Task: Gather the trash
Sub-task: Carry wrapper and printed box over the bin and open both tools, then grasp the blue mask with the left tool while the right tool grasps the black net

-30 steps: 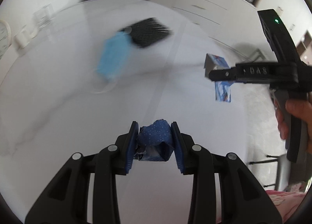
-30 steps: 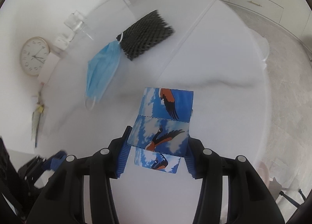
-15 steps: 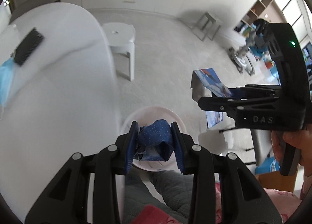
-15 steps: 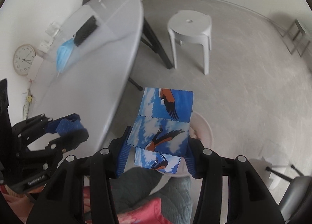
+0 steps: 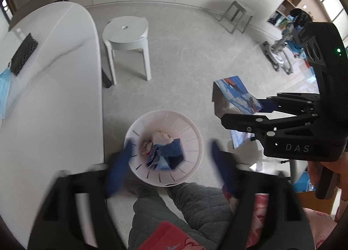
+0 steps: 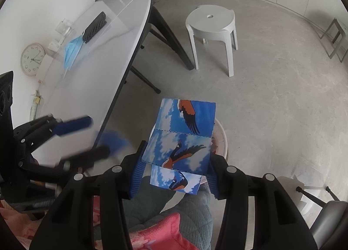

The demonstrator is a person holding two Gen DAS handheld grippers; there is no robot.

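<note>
My left gripper (image 5: pixel 170 160) hangs over a white slotted bin (image 5: pixel 191 132) on the floor, its blurred jaws opening. A crumpled blue wrapper (image 5: pixel 171 154) lies loose below them inside the bin, on other scraps, and no pad touches it. My right gripper (image 6: pixel 175 163) is shut on a flattened blue carton with a bird print (image 6: pixel 184 132), held just right of the bin. The bin's rim (image 6: pixel 221 139) shows behind that carton. A blue face mask (image 6: pixel 72 54) and a black foam mesh (image 6: pixel 94 27) lie on the white table (image 5: pixel 54 97).
A white plastic stool (image 5: pixel 126 32) stands on the grey floor beyond the bin. The person's legs in grey quilted trousers (image 5: pixel 174 206) are right behind the bin. The table's dark legs (image 6: pixel 169 39) sit left of the stool. A clock (image 6: pixel 32 58) hangs on the wall.
Both grippers swung from above the table to above the floor bin. The left jaws spread and the blue wrapper dropped into the bin. The right grip on the carton is unchanged.
</note>
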